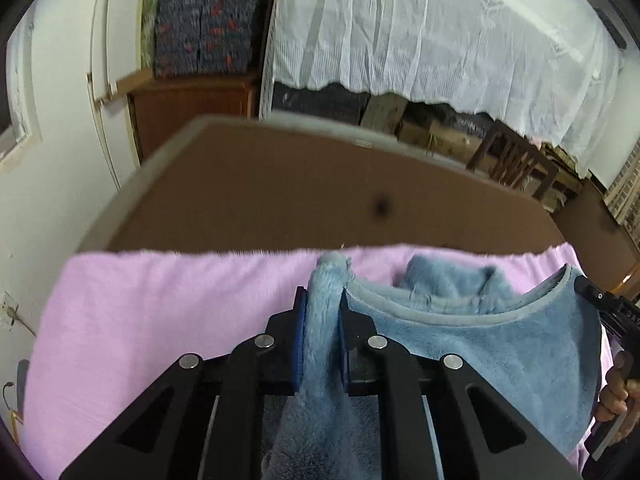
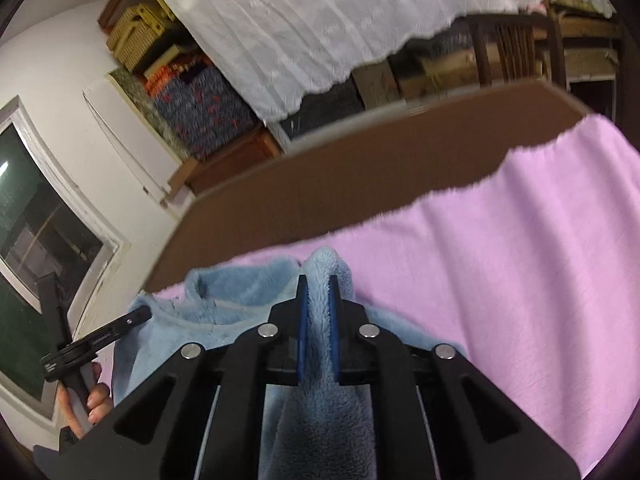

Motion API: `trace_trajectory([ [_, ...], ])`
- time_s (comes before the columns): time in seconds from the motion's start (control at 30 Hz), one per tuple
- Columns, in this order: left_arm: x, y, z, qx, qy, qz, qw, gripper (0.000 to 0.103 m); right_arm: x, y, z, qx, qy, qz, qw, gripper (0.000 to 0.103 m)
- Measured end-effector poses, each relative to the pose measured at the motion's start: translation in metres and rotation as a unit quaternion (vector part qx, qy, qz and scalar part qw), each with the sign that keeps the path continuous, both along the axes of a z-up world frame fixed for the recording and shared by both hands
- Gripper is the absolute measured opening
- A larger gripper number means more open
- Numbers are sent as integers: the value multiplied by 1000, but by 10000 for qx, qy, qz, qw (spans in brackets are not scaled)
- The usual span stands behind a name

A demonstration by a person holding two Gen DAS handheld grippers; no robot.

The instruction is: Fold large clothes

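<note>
A fluffy blue fleece garment (image 1: pixel 500 352) lies over a pink cloth (image 1: pixel 160 320) on a brown table (image 1: pixel 260 200). My left gripper (image 1: pixel 323 300) is shut on a bunched fold of the garment near its neckline. My right gripper (image 2: pixel 319 286) is shut on another fold of the same blue garment (image 2: pixel 224 320), with the pink cloth (image 2: pixel 500 260) beneath. The right gripper shows at the right edge of the left wrist view (image 1: pixel 588 288), and the left gripper shows at the left of the right wrist view (image 2: pixel 138 316). The garment hangs between the two grips.
Beyond the table's far edge (image 2: pixel 360 152) a white lace curtain (image 1: pixel 440 32) hangs over stored boxes. A wooden chair (image 1: pixel 516 160) stands at the back right. Patterned blue bundles (image 1: pixel 204 32) sit on a wooden cabinet (image 1: pixel 192 108). A window (image 2: pixel 36 220) is on the left wall.
</note>
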State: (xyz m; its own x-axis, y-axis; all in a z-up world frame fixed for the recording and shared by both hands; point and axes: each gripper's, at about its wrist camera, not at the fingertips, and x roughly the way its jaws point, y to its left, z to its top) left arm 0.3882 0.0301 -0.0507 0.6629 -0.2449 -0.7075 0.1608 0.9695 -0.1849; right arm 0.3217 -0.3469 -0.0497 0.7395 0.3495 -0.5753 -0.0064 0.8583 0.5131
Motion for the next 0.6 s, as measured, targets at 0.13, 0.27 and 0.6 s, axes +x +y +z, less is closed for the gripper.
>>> trace_trajectory([
  [0.13,8,-6,-9,330,47,193,9993,13,8,-5,5,114,-104,-265,9995,8],
  [0.27,23,-1,-33,264,443,275,9983,13,19,-8,-15,82,159,-367,9992,8],
  [0.6,21,-2,-36,754,419,552,9947,47,29,-27,-62,527,1050,-470,9920,26],
])
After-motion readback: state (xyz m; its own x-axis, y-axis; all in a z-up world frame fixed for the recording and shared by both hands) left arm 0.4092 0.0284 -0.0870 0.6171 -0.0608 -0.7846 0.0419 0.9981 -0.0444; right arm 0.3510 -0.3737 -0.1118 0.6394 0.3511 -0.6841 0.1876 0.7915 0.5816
